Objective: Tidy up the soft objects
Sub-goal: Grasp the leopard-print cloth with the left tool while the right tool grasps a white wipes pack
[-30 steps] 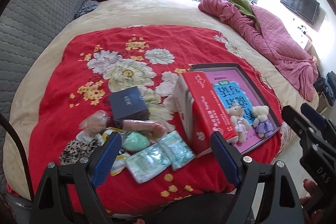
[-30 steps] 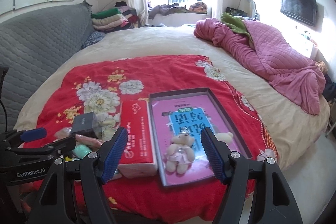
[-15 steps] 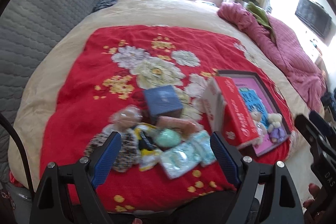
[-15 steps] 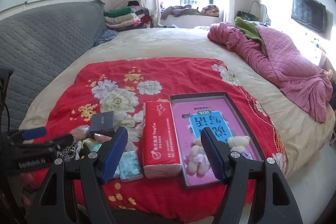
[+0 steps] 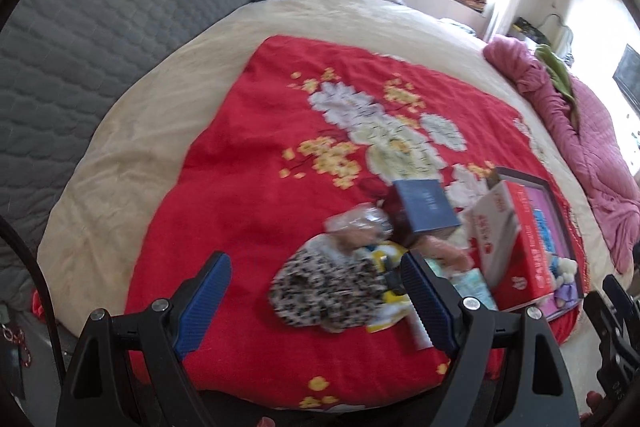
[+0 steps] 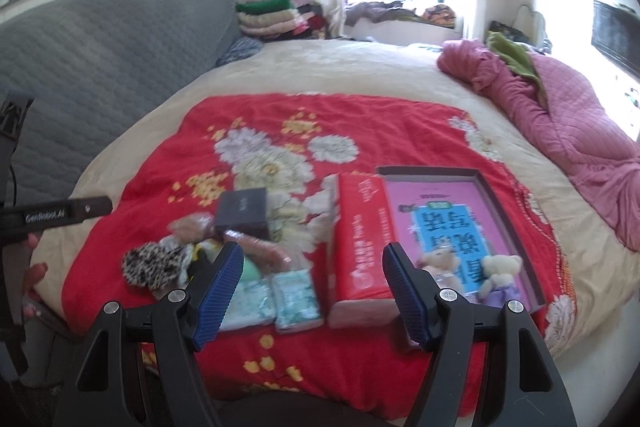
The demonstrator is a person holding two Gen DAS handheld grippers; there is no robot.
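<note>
A heap of soft things lies on the red flowered blanket (image 5: 248, 163): a leopard-print cloth (image 5: 324, 287) (image 6: 154, 265), clear bagged items (image 5: 360, 225), a green pad (image 6: 250, 273) and two pale tissue packs (image 6: 296, 295). A dark blue box (image 5: 424, 205) (image 6: 244, 213) and a red tissue box (image 5: 516, 247) (image 6: 362, 247) stand beside them. Two small teddy bears (image 6: 472, 267) lie in a pink-lined tray (image 6: 448, 205). My left gripper (image 5: 316, 301) is open above the leopard cloth. My right gripper (image 6: 314, 293) is open above the tissue packs.
The blanket lies on a cream bed (image 6: 360, 67). A grey padded headboard (image 5: 100, 27) runs along the left. A pink quilt (image 6: 568, 115) is bunched at the right. Folded clothes (image 6: 276, 15) are stacked at the far end by the window.
Both views have swung left. The left gripper now points at the leopard cloth and blanket's left part; the right gripper has shifted from the tray toward the tissue packs. Both stay open.
</note>
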